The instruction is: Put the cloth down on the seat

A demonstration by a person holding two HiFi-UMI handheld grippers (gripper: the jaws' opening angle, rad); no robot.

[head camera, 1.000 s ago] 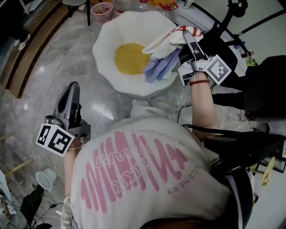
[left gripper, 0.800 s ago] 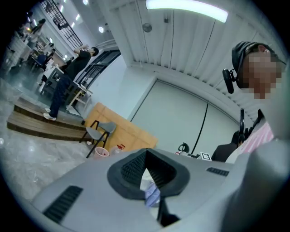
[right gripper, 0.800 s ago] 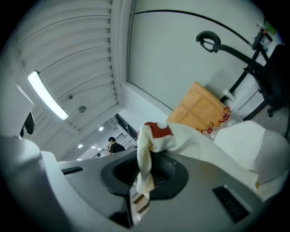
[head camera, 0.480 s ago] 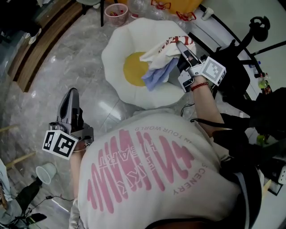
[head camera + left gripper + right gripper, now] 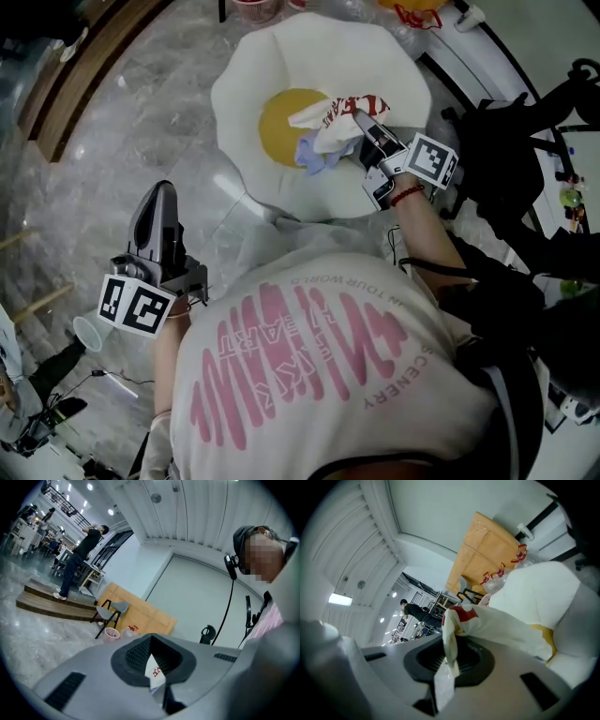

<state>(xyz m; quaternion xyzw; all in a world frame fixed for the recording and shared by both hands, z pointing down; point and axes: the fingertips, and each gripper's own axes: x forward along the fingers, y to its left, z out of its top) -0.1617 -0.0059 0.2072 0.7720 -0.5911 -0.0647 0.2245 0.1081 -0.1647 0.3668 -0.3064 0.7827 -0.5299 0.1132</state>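
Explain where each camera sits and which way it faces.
Head view: on the person's head, looking steeply down at the egg-shaped seat; shows their shirt, left claw and right claw.
Left gripper view: rides the left claw, facing across the room toward a chair; shows its shut jaws, their shirt.
Right gripper view: rides the right claw, facing the seat; shows jaws clamped on the cloth.
Shared: head and right gripper views both show cloth and seat.

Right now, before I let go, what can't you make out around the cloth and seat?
Whether the cloth touches the seat: in the head view its own folds and the right tool cover the contact.
The red print on the cloth: folded and too small to read.
The seat in the left gripper view: the body of the left tool blocks it.
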